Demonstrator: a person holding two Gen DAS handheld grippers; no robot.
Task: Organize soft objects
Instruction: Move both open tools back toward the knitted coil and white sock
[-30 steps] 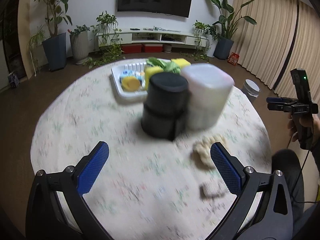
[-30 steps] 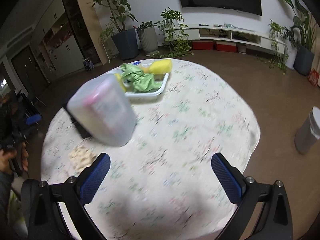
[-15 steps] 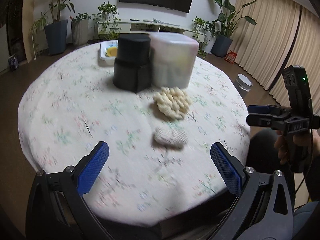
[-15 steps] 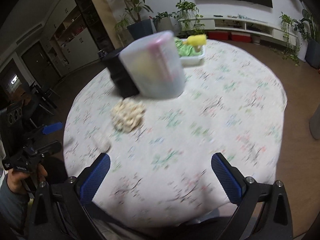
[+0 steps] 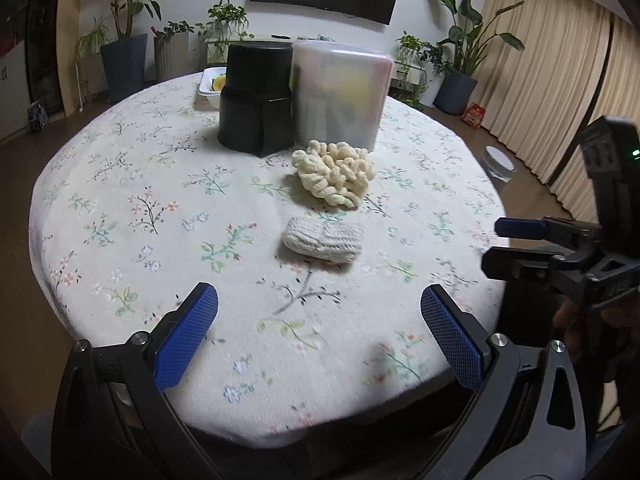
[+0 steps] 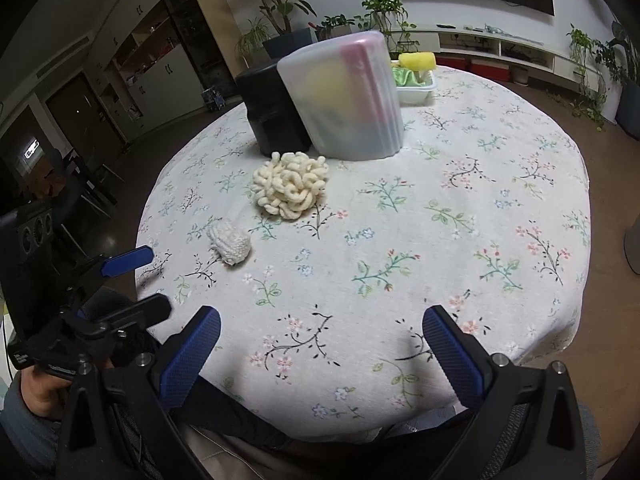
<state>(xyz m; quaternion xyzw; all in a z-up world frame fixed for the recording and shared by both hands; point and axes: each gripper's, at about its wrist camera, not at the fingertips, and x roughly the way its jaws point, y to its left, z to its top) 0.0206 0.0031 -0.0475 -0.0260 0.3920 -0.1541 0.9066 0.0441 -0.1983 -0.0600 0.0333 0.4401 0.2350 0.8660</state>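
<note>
— Step in hand? I read it as the very start: nothing gripped yet. Left gripper [image 5: 319, 328] hangs over the near edge of the surface [image 5: 120, 184], jaws spread wide, empty. Right gripper [image 6: 321, 350] the same: jaws wide apart, nothing between them.

— And the soft things?

— Two on the floral cloth. Small knitted piece [image 5: 322, 239] lies nearest, roughly ahead of the left gripper. Chunky cream yarn bundle [image 5: 334, 178] sits just behind it, close in front of the containers.

— Which containers?

— Black canister [image 5: 256, 98] and frosted plastic bin [image 5: 339, 94], side by side, apparently touching. Behind them a white tray [image 6: 416, 90] with a green cloth and a yellow sponge; partly hidden from the left view.

— Next move?

— My guess: left gripper goes forward and down over the knitted piece and closes on it. It is limp and low, so the jaws must reach close to the cloth without pinching the tablecloth. Where it goes after, bin or tray, I cannot tell.
</note>
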